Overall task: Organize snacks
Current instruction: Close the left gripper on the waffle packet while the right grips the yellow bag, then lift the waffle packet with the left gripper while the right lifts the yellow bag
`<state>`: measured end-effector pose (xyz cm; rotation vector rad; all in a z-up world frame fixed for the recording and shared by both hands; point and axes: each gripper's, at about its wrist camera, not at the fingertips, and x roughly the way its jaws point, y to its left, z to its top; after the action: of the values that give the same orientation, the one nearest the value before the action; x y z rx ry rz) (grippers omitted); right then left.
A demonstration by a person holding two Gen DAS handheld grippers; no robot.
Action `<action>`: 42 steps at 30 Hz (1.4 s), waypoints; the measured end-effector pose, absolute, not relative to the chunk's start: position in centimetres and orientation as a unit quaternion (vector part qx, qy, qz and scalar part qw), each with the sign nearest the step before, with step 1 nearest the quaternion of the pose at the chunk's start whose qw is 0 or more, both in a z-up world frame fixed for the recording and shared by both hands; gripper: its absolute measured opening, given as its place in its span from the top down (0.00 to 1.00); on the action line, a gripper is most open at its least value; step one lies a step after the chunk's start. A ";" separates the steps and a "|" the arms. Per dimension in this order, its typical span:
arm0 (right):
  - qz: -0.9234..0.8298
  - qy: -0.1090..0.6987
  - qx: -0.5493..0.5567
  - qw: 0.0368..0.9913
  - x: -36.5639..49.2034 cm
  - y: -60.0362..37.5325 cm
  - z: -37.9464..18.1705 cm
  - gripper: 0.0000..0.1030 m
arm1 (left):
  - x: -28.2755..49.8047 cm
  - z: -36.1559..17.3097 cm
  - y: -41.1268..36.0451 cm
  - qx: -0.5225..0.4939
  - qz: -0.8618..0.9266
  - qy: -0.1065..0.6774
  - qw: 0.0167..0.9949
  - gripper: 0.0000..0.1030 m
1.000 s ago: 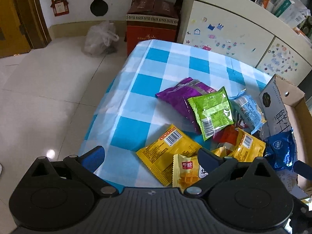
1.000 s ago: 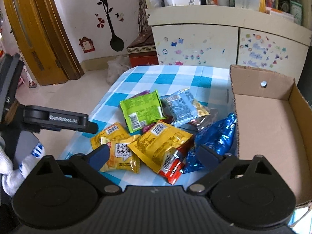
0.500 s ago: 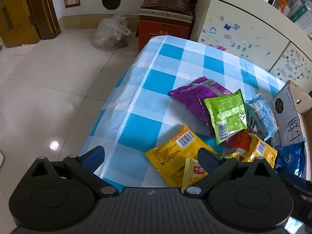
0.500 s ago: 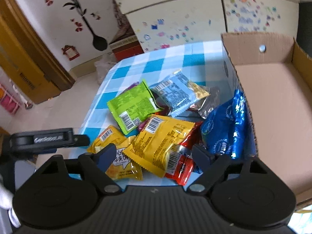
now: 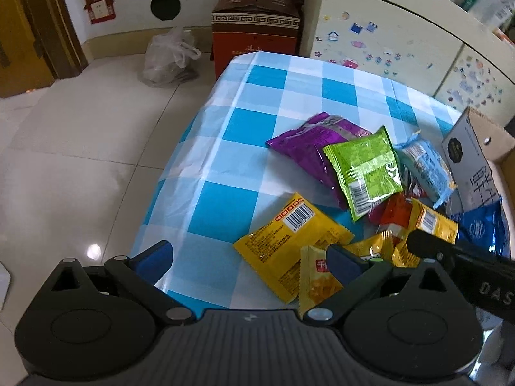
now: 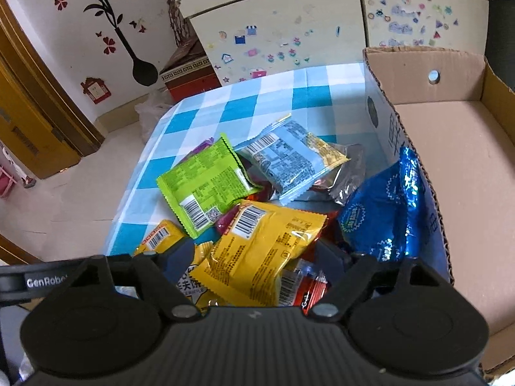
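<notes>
Several snack packets lie piled on a blue-and-white checked table (image 5: 244, 135). In the right wrist view a large yellow packet (image 6: 267, 251) lies between the open fingers of my right gripper (image 6: 257, 257), with a green packet (image 6: 206, 183), a light-blue packet (image 6: 286, 160) and a shiny blue packet (image 6: 383, 222) beyond. An open cardboard box (image 6: 450, 167) stands to the right, nothing visible on its floor. My left gripper (image 5: 248, 257) is open and empty over the table's near edge, by a yellow packet (image 5: 289, 241), a green packet (image 5: 363, 170) and a purple packet (image 5: 309, 141).
A red-brown carton (image 5: 257, 29) and a plastic bag (image 5: 167, 58) sit on the tiled floor beyond the table. A cream cabinet with stickers (image 6: 289, 35) stands behind. The right gripper's arm (image 5: 466, 263) crosses the left wrist view's right side.
My right gripper has dropped lower and closer onto the pile, its fingers now around the large yellow packet. The left gripper has shifted a little, and the right gripper's arm has entered its view.
</notes>
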<state>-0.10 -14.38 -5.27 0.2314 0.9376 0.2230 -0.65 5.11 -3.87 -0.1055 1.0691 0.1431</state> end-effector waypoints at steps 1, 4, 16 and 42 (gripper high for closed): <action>0.106 0.447 0.103 0.882 -0.1 -14.2 -5.3 0.27 | -0.7 -3.9 5.1 -0.049 0.065 0.508 0.857 0.00; 0.100 0.441 0.074 0.889 -0.2 -13.9 -5.2 0.52 | -0.9 -3.8 4.9 -0.047 0.055 0.507 0.859 0.00; 0.130 0.461 0.153 0.864 0.9 -16.7 -4.8 0.71 | -1.7 -4.8 0.5 0.015 -0.054 0.505 0.862 0.00; 0.139 0.461 0.147 0.864 1.1 -15.8 -5.3 0.25 | -4.0 -7.9 2.7 -0.058 0.033 0.536 0.841 0.15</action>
<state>1.09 -15.80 -5.35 0.3091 0.9669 0.2918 -3.97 2.66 -7.91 -0.1221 1.1336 0.0705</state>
